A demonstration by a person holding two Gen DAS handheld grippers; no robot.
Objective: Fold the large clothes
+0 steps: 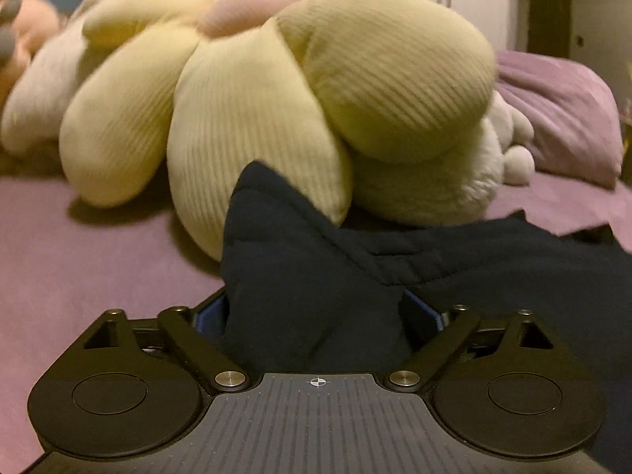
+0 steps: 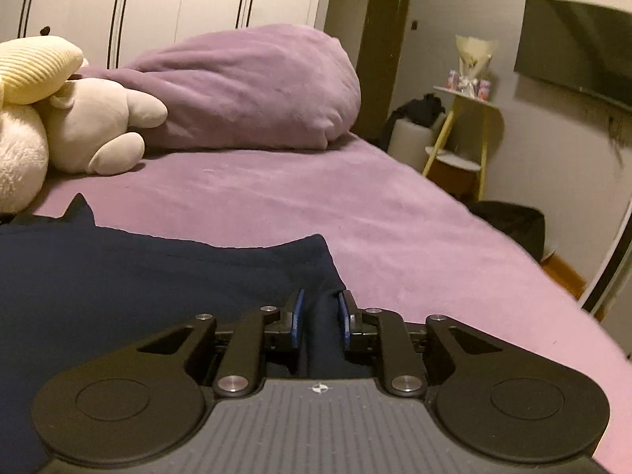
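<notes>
A dark navy garment [image 1: 395,260] lies on the purple bed [image 1: 79,260]. In the left wrist view a thick bunched corner of it fills the space between the blue pads of my left gripper [image 1: 316,316], which is shut on it; the corner stands up in front of the plush flower. In the right wrist view the garment [image 2: 138,276] spreads to the left, and my right gripper [image 2: 320,316] is shut on a narrow fold of its right corner.
A big yellow and pink flower plush [image 1: 256,91] lies just beyond the garment. White plush toys [image 2: 91,126] and a bunched purple duvet [image 2: 252,87] sit behind. The bed's right edge [image 2: 553,276] drops to the floor beside a small yellow shelf [image 2: 462,134].
</notes>
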